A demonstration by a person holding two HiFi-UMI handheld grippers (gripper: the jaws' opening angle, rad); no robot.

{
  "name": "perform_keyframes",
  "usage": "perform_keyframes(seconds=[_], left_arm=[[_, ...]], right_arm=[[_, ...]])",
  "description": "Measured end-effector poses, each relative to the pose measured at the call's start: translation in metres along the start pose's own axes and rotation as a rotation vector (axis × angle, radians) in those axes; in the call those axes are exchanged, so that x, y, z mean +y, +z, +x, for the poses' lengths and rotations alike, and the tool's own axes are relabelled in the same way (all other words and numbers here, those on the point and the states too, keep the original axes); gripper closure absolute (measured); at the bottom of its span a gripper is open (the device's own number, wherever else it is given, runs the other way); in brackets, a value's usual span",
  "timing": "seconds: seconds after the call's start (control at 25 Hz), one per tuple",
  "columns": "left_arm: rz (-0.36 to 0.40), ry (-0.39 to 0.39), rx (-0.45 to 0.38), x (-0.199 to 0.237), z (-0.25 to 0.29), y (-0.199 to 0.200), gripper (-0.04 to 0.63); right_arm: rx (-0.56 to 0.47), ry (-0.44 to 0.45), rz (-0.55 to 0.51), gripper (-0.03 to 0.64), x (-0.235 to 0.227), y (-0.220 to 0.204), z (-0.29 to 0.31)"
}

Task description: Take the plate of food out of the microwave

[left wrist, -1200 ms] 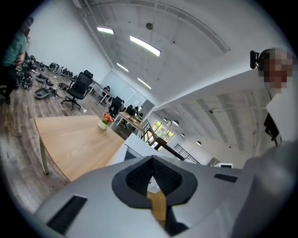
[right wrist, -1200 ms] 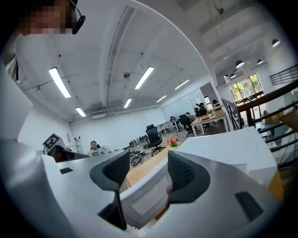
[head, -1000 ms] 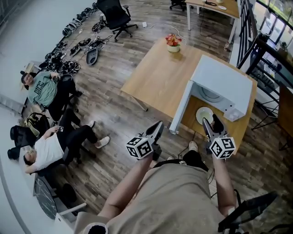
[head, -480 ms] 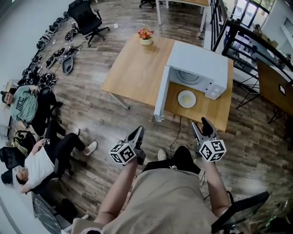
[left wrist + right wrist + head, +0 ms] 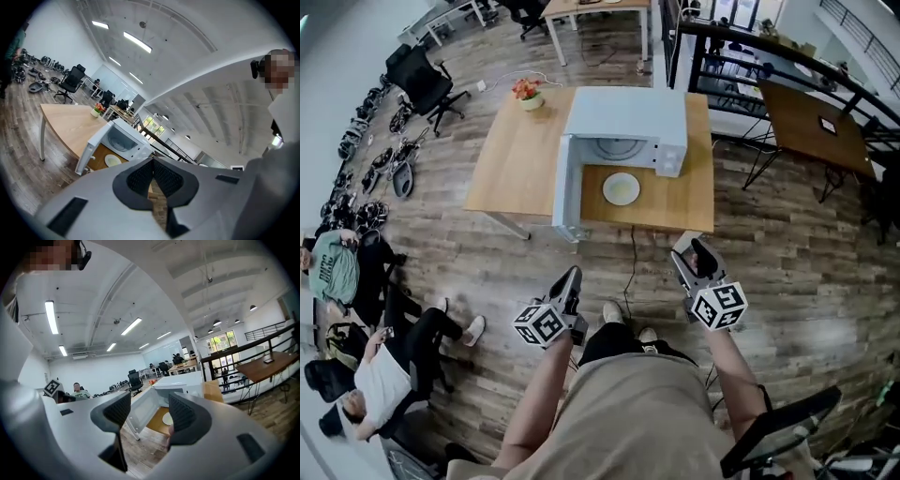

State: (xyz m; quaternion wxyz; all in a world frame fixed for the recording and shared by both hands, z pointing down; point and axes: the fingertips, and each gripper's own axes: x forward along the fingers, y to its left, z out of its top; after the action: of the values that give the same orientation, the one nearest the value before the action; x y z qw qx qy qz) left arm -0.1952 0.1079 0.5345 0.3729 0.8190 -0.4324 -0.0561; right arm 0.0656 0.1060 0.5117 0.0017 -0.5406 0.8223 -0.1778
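Left tool (image 5: pixel 572 275) hanging clenched, empty; right tool (image 5: pixel 693 249) released; round white plate (image 5: pixel 621 188) sitting on wooden table (image 5: pixel 511 159) before white microwave (image 5: pixel 623 117)

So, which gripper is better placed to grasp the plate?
Probably right: right gripper has open jaws facing the plate; left gripper is shut, with the open microwave door on its side.

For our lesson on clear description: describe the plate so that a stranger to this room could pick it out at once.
Find the light wooden table with the white microwave on it, door open. The plate lies on the table just before the opening, beside the door. It is the only flat, pale disc there; the flower pot stands at the far corner.
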Motion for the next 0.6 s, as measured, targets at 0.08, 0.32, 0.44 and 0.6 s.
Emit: perform_keyframes(seconds=[0.08,0.32,0.44,0.6], left_arm=[[0.005,-0.029,0.049,-0.019,0.005,-0.025,0.591],[-0.001,-0.065,0.114,-0.056,-0.007,-0.094,0.591],[0.004,-0.051,0.126,-0.063,-0.015,-0.113,0.591],[0.015,-0.042,0.134,-0.067,-0.022,-0.12,0.591]], right_arm=[[0.001,-0.046,0.005,0.354,-0.014,-0.01,-0.032],[0.025,-0.103,0.047,0.354,-0.033,-0.052,-0.104],[0.038,-0.073,0.03,0.354,-0.032,-0.059,-0.119],[0.054,-0.076,0.036,0.354,-0.031,-0.066,-0.136]])
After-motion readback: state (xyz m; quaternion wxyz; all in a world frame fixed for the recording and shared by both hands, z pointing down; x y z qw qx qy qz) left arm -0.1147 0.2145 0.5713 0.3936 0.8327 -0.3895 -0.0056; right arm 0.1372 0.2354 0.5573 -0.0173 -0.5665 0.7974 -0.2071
